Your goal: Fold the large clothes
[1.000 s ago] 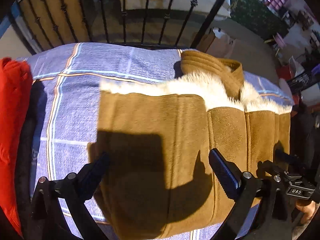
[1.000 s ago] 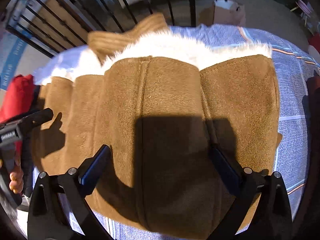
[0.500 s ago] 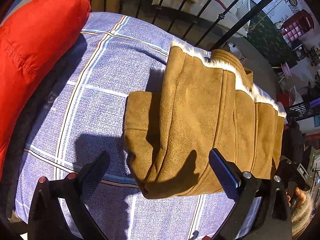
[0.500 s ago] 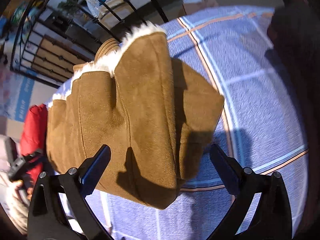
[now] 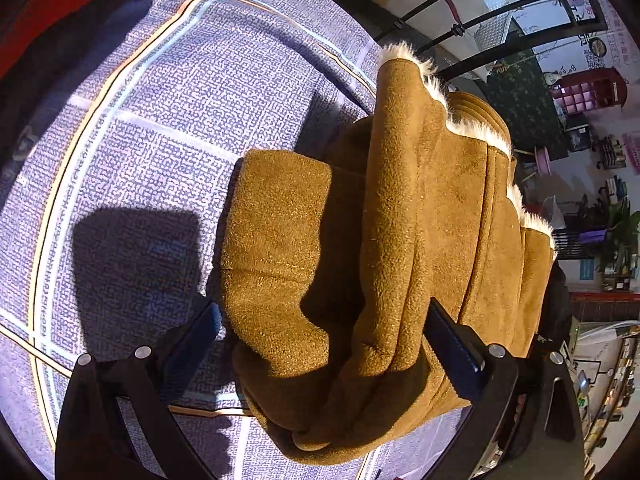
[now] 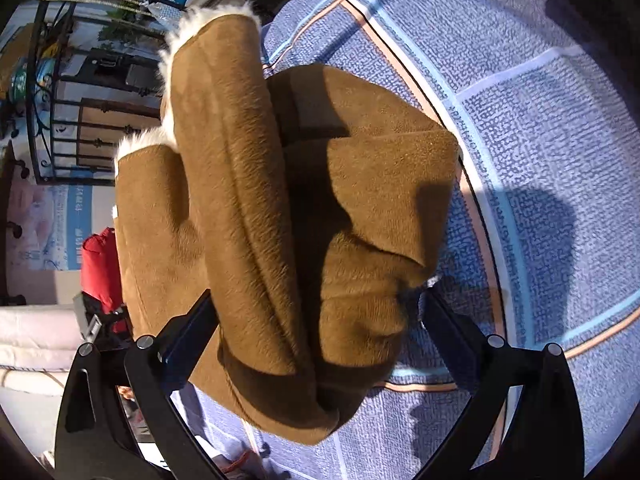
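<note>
A brown suede coat (image 5: 400,220) with white fur trim lies folded into a thick bundle on a blue checked bedspread (image 5: 140,140). My left gripper (image 5: 322,316) is open at one end of the bundle, and that rolled end fills the gap between its fingers. At the opposite end the right wrist view shows the coat (image 6: 280,200) bulging between the fingers of my right gripper (image 6: 316,304), which is also open. Whether the coat rests on the bedspread (image 6: 540,140) or is lifted off it, I cannot tell.
A red padded garment (image 5: 60,0) lies at the far side of the bed, also seen as a red garment (image 6: 100,264) beyond the coat. A black iron railing (image 5: 460,36) runs behind the bed. A cluttered room lies past it.
Both grippers swung from above the flat coat round to its two ends and closed in. The bundle's ends now sit between the fingers, and the coat looks more bunched.
</note>
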